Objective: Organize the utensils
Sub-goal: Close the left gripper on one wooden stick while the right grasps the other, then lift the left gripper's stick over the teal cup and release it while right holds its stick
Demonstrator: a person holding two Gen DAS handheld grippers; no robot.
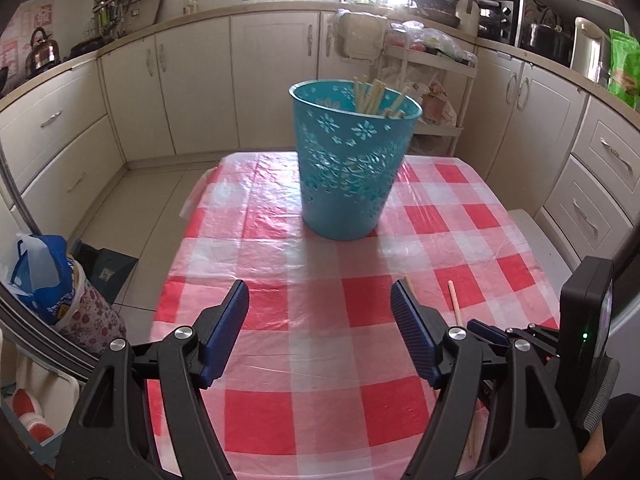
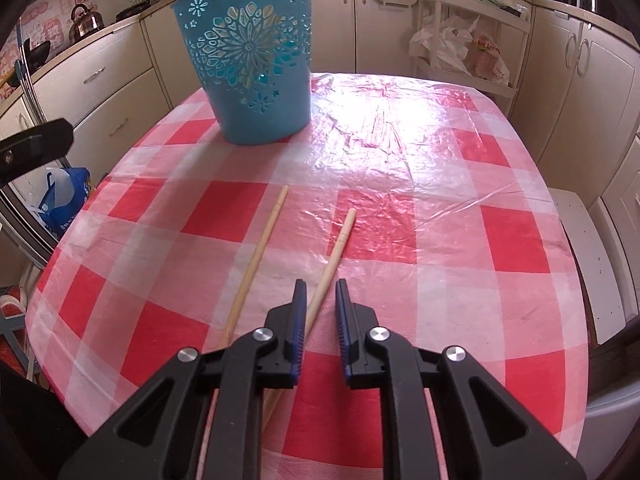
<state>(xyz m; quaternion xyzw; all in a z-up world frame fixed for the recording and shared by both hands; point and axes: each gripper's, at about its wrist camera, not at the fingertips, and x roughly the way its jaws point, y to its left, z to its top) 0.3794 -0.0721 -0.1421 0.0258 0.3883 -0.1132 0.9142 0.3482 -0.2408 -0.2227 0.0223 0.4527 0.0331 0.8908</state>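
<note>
Wooden chopstick (image 2: 335, 246) lies on the checked tablecloth (image 2: 440, 200) between the right gripper (image 2: 320, 300)'s narrowly parted jaws, off-centre against one pad, so closing may roll it away; the left gripper (image 1: 320, 300) gapes empty, short of the teal basket (image 1: 352, 168).

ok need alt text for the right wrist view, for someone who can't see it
The right gripper hovers low over a red-and-white checked tablecloth, its jaws narrowly parted around one wooden chopstick. A second chopstick lies just to its left, and a blue cut-out basket stands at the far left of the table, with kitchen cabinets behind.
</note>
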